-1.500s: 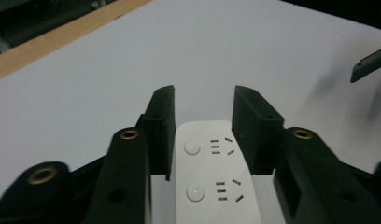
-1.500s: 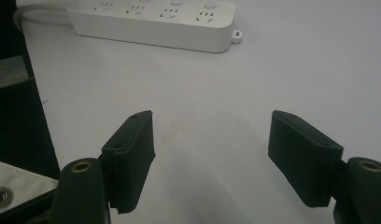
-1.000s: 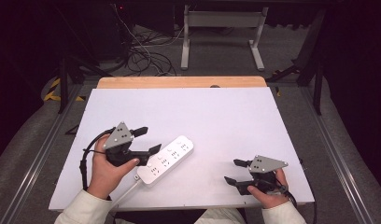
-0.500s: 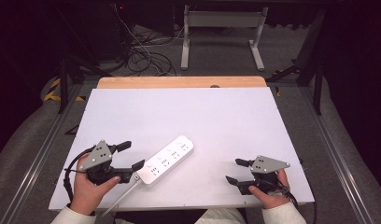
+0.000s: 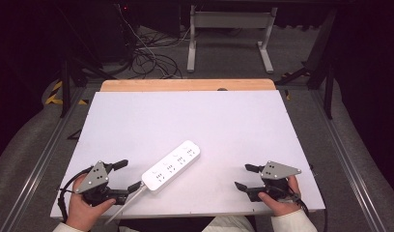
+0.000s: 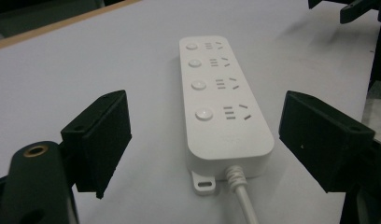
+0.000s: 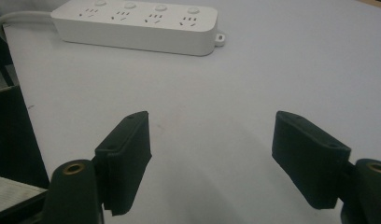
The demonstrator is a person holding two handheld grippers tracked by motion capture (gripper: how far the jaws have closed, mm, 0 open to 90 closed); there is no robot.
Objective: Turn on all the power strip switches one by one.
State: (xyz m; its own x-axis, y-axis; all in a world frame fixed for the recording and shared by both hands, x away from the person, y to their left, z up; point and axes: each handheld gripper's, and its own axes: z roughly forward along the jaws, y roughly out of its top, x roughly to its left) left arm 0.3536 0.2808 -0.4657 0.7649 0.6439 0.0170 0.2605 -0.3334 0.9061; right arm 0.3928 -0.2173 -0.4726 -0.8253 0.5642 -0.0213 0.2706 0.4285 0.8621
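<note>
Fingers [image 6: 100, 140] of the left gripper [image 5: 130, 175] standing spread wide, having just been opening, nothing pinched between them. Pointing along the white power strip [image 5: 171, 166], cord end nearest, the strip lying ahead of the gap and touching neither finger. Lying flat on the white table [image 5: 195, 121], angled from near left toward far right, just left of the middle of the near half. Showing four round buttons, each with a socket beside it, in the left gripper view [image 6: 223, 109], plus a small mounting tab and the white cord [image 6: 242, 198] leaving the near end. Cord running from the strip's near-left end toward the table's near edge in the high view [image 5: 123, 207], passing just beside the left gripper.

Resting low at the near-left corner, held in the person's left hand [image 5: 84, 210], grey plate on top. Fingers [image 7: 125, 154] of the right gripper [image 5: 244, 178] also standing spread, gripping nothing, bare table between them. Sitting at the near-right part of the table in the right hand [image 5: 277, 203], well apart from the strip. Strip showing far off at the top left of the right gripper view [image 7: 135, 25], its tab end turned toward the right.
</note>
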